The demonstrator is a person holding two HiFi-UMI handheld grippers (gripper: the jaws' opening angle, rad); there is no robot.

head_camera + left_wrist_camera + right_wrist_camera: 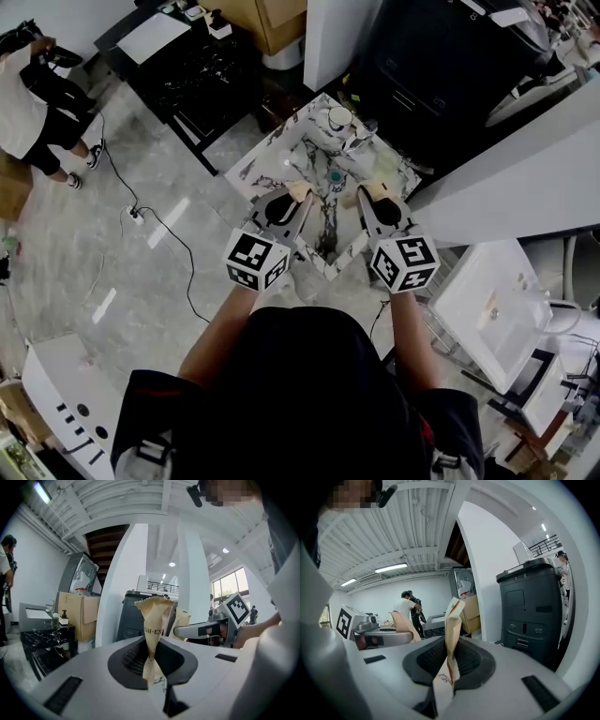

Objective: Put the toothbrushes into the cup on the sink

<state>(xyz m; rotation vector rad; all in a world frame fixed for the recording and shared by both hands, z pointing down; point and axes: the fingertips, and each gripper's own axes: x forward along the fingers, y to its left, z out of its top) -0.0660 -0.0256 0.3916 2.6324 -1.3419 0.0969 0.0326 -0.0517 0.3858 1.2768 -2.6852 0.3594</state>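
The head view looks steeply down from above the person onto the marble worktop (272,164). Each gripper view sits close behind its own jaws, facing nearly level. The left one catches the right hand-held gripper (178,630), the right one the left hand-held gripper (408,635). Both share the dark cabinet (133,616).

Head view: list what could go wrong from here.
Left gripper and right gripper both have their jaws together; going in like that could shove small items on the sink counter rather than grasp them.
The cup stands at the far corner beside other items, so a reach could topple it.
The floor cable could trip.
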